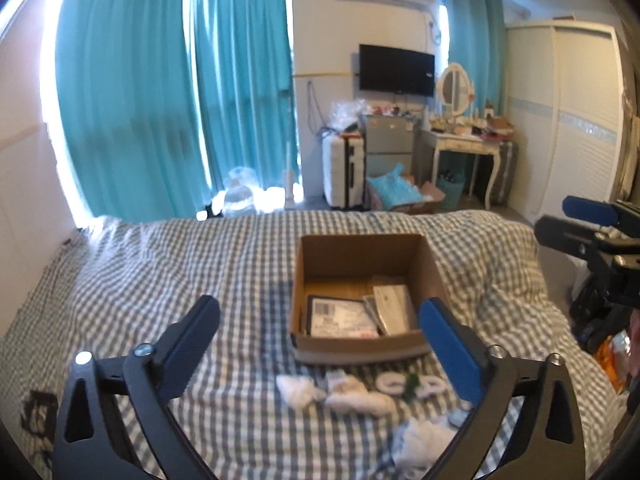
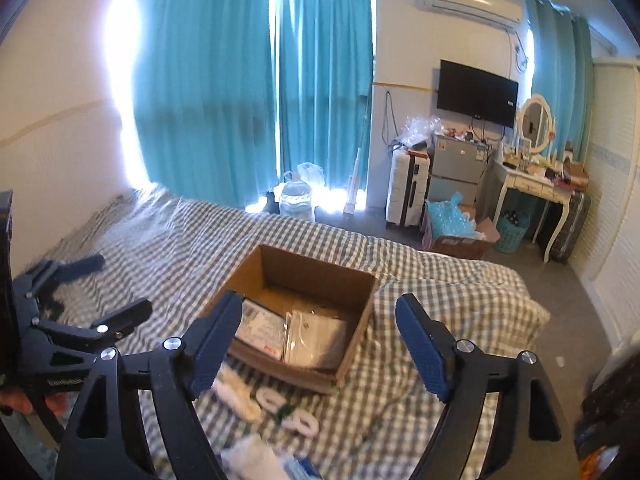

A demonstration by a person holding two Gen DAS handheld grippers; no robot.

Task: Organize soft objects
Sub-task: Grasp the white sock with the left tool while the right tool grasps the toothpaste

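Your left hand-held gripper (image 1: pixel 320 340) and right hand-held gripper (image 2: pixel 316 340) both stand wide open and empty. The white soft cloth pieces (image 1: pixel 352 394) lie on the grey checked bed (image 1: pixel 160 264), just beside the open brown cardboard box (image 1: pixel 360 252).

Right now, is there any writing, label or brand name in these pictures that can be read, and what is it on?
None can be read.
Barcode label on the packet in the cardboard box: too blurred.
Sticker on the small fridge: too small.
Print on the left gripper's handle: illegible.
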